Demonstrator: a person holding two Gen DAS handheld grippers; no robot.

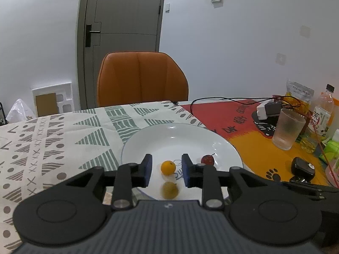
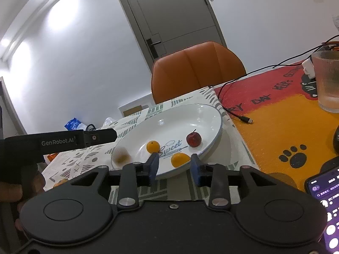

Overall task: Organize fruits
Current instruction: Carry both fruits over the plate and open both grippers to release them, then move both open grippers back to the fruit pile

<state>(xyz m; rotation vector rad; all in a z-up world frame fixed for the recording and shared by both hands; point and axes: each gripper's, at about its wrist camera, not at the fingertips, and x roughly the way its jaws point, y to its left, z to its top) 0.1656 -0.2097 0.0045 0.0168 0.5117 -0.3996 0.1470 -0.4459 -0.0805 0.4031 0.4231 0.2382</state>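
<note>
Fruits lie in the white plate (image 2: 209, 114) on the table (image 1: 53, 131): a blurred orange (image 1: 170, 189) between the left claw's (image 1: 166, 170) spread jaws, another orange (image 2: 180, 160) just past the right claw (image 2: 174, 166), also spread, and a red fruit (image 2: 193, 139) farther right.

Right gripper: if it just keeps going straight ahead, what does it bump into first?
Probably the small orange fruit on the near side of the white plate, right between the open jaws; depth is hard to judge.
</note>
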